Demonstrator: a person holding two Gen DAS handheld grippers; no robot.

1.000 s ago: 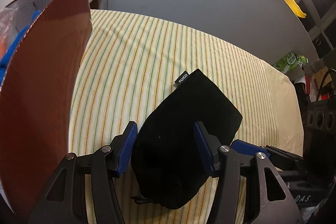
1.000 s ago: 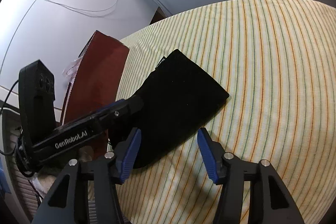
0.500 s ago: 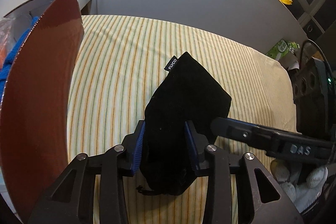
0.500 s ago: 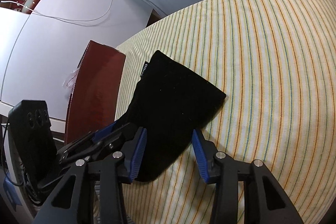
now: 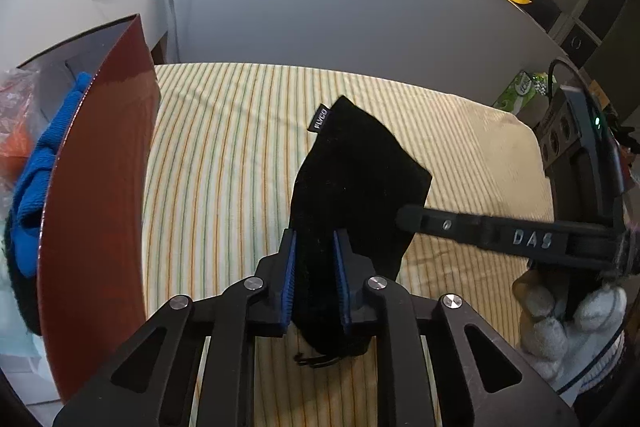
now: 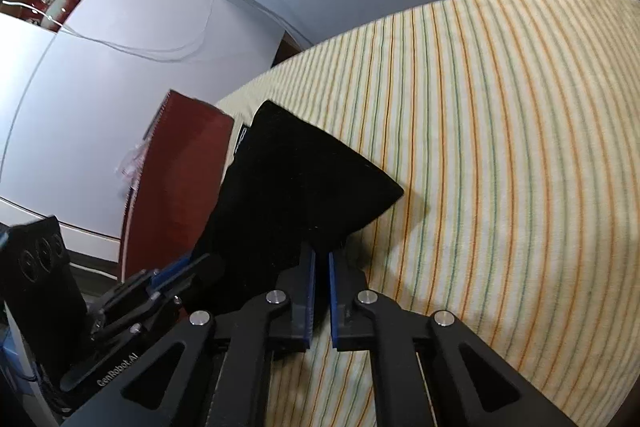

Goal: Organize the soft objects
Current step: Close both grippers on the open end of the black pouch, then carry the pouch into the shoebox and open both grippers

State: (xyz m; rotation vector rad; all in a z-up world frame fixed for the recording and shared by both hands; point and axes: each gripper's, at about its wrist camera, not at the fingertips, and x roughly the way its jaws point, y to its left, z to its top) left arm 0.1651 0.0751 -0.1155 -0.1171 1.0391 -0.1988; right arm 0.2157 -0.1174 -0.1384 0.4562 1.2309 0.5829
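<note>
Both grippers had narrowed since a moment before; the left gripper [image 5: 315, 259] now pinched the near end of the black pouch [image 5: 352, 183], bunching it; the right gripper [image 6: 322, 277] was clamped on the pouch's side edge; the pouch lay ahead on the striped cloth [image 5: 224, 155]; the brown box [image 5: 96, 179] stood left of the left gripper, with blue fabric [image 5: 36, 171] inside.
</note>
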